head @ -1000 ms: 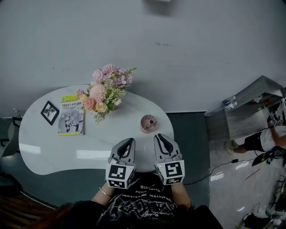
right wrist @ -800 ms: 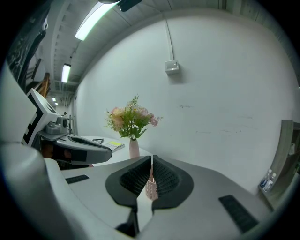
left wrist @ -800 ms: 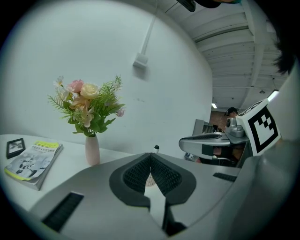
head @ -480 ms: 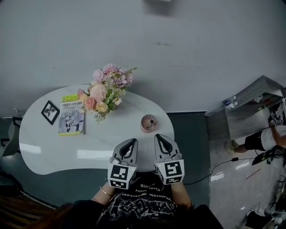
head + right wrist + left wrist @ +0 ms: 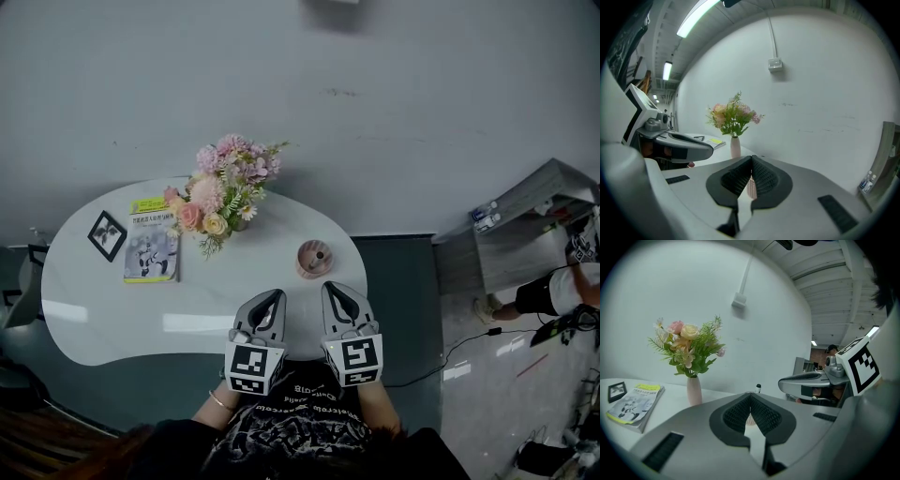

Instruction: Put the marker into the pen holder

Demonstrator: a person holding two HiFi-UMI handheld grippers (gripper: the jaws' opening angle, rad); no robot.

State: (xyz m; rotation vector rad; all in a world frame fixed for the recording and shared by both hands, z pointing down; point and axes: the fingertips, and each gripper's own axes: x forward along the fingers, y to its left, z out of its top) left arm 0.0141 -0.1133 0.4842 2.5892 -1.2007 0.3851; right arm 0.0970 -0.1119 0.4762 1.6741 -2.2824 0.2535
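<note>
My left tongs (image 5: 275,294) and right tongs (image 5: 331,287) are grey, with black-and-white patterned cubes. Left of the pink ribbed pen holder (image 5: 313,258), on the white surface (image 5: 112,314): pink, peach and green flowers (image 5: 225,183), a yellow-topped book (image 5: 150,242), and a black frame (image 5: 104,234).

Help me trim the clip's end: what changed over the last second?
The right gripper closed its jaws, with nothing between them. Neither gripper visibly travelled. Unchanged: the left gripper is shut and empty, the marker stands in the pen holder, and the flowers, book and frame lie on the table.
</note>
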